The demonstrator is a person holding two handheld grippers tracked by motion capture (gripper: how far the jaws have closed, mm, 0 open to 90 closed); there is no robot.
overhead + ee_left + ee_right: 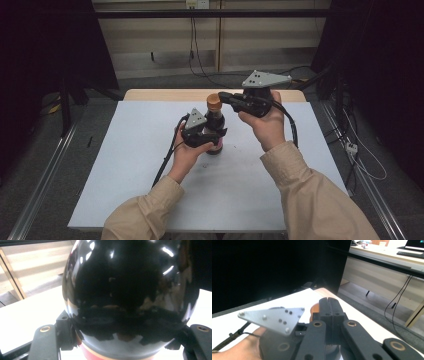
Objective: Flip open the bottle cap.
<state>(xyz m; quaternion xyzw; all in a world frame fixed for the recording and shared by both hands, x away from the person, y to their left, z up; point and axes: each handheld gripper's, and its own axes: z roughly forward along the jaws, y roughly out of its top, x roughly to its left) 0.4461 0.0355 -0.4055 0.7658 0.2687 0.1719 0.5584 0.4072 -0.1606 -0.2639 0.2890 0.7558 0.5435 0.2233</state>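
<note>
Left tongs — round bottle

No text can be read; the bottle label (red-edged) seems too blurred.

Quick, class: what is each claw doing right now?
Left claw: closed on the bottle.
Right claw: closed, at the cap; grip cannot be told.

In the left gripper view the dark bottle runs off the top edge, so its neck is cut off. In the right gripper view the orange cap sits mostly hidden behind the right gripper, at lower centre. The bottle's label is too small to read in the high view.
</note>
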